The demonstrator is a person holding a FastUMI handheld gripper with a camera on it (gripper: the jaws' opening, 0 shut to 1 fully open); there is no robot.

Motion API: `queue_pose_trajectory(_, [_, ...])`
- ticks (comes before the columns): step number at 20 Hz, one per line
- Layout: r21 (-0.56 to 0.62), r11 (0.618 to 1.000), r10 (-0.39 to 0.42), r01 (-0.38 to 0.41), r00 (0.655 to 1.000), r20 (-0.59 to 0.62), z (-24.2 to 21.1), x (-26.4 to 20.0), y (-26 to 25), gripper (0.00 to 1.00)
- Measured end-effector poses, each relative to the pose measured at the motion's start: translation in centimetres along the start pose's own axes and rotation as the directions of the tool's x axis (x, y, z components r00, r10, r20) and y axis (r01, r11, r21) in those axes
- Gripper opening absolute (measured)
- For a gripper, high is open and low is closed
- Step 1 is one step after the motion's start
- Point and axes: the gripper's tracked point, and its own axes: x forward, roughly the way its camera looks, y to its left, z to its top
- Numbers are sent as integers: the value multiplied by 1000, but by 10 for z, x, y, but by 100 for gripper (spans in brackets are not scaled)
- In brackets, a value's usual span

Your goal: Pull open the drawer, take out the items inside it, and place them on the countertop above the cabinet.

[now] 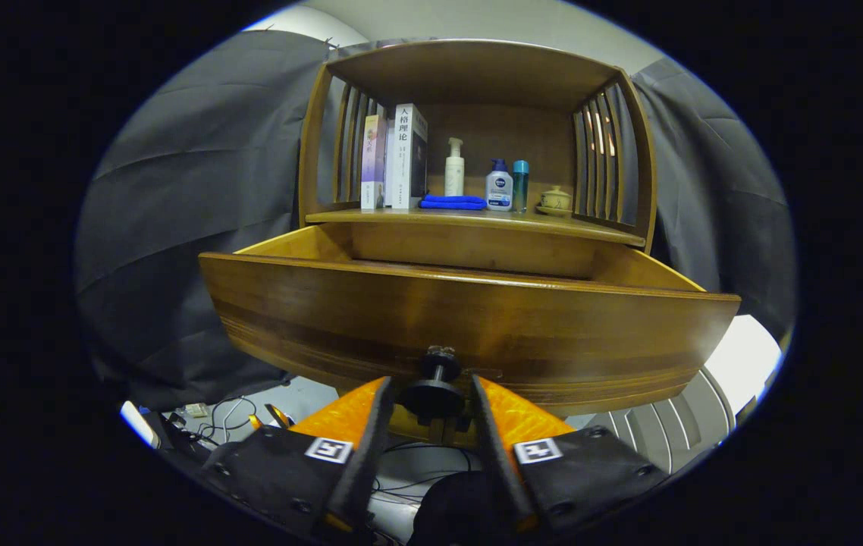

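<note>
Wooden drawer (pixel 469 334), drawn out below the countertop (pixel 477 221): its knob (pixel 433 394) is pinched between the gripper (pixel 431 398) fingers for pulling.

1. The two-finger gripper (pixel 431 394) had wedge-shaped fingers (pixel 359 413) with a ribbed, latticed texture.
2. Each finger sat on a matte black mounting block (pixel 280 470) fastened with dark round screws.
3. Each block carried a small white square tag with a black pattern (pixel 329 450).
</note>
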Motion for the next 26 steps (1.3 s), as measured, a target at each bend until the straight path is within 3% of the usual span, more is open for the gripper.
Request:
queue_pose_trajectory(2, [-7, 1000, -10, 10, 1000, 9, 4, -12, -5, 99])
queue_pose_trajectory(11, [7, 999, -38, 38, 993, 109, 62, -53, -30, 98])
queue_pose_trajectory(17, [-18, 998, -62, 66, 984, 169, 108, -56, -54, 98])
queue_pose_trajectory(26, [-109, 992, -54, 62, 996, 70, 156, -15, -82, 98])
